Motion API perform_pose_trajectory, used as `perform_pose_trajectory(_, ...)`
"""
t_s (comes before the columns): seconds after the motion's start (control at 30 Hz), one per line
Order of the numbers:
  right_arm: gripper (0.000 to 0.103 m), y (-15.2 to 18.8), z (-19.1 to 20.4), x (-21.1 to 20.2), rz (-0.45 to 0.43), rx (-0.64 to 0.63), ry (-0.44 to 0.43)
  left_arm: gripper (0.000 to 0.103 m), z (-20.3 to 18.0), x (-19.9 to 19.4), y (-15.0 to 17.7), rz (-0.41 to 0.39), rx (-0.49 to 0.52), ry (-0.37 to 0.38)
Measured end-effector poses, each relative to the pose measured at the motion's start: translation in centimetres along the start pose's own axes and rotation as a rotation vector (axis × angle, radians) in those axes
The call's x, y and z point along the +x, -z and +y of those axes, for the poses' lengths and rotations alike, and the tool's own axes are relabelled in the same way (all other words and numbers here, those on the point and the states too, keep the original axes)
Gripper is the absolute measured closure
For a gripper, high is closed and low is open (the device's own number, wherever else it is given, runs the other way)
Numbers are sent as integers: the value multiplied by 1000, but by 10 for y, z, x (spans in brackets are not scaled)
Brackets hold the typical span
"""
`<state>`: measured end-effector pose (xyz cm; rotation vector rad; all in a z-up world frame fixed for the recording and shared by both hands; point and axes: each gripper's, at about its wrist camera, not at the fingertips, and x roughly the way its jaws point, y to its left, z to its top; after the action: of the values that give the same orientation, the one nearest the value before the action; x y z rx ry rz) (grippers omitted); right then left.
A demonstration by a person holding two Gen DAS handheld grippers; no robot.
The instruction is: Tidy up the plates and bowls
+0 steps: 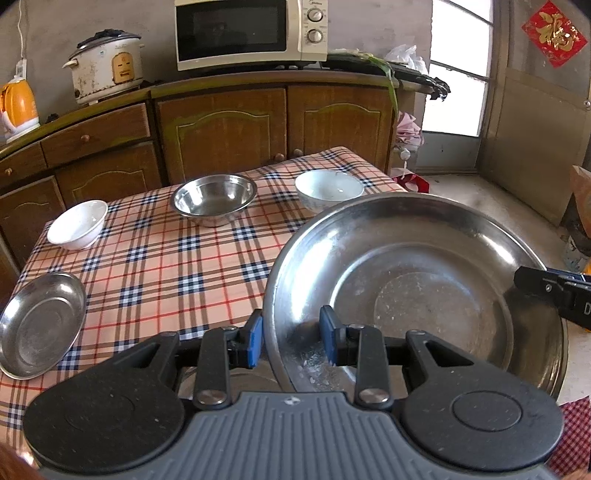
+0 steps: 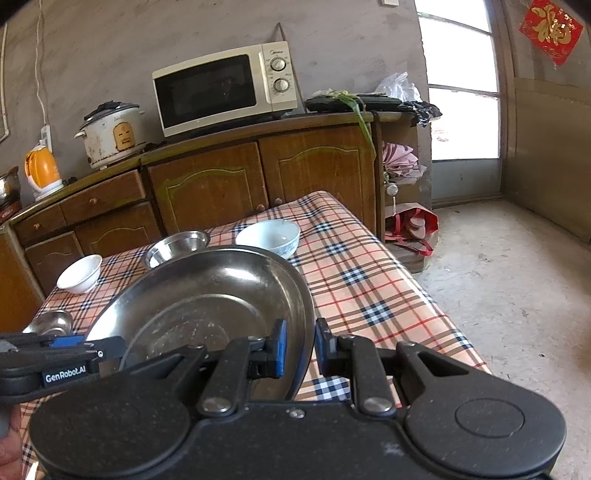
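Note:
A large steel plate [image 1: 424, 295] hangs tilted over the near right part of the plaid table [image 1: 166, 277]. My left gripper [image 1: 291, 336] is shut on its near rim, one blue pad outside and one inside. My right gripper [image 2: 300, 349] is shut on the plate [image 2: 207, 295] at its right rim and shows at the plate's right edge [image 1: 554, 291] in the left wrist view. A small steel plate [image 1: 40, 325] lies at the table's left edge. Farther back stand a white bowl [image 1: 79, 223], a steel bowl [image 1: 214, 197] and a pale bowl [image 1: 328, 188].
A wooden cabinet [image 1: 221, 125] runs behind the table with a microwave [image 1: 251, 33], a rice cooker [image 1: 107, 66] and an orange kettle [image 1: 18, 103] on top. Right of the table is bare concrete floor [image 2: 517, 295] and a red bag [image 2: 413, 229].

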<state>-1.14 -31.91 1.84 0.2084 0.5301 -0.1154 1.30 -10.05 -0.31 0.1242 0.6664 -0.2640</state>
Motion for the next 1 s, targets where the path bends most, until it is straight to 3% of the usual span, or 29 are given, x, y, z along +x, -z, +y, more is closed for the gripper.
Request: perform_pose_trajectory(1.0,81,16,56,13,69,-97,-99,71,50,-10,16,20,-34,-85)
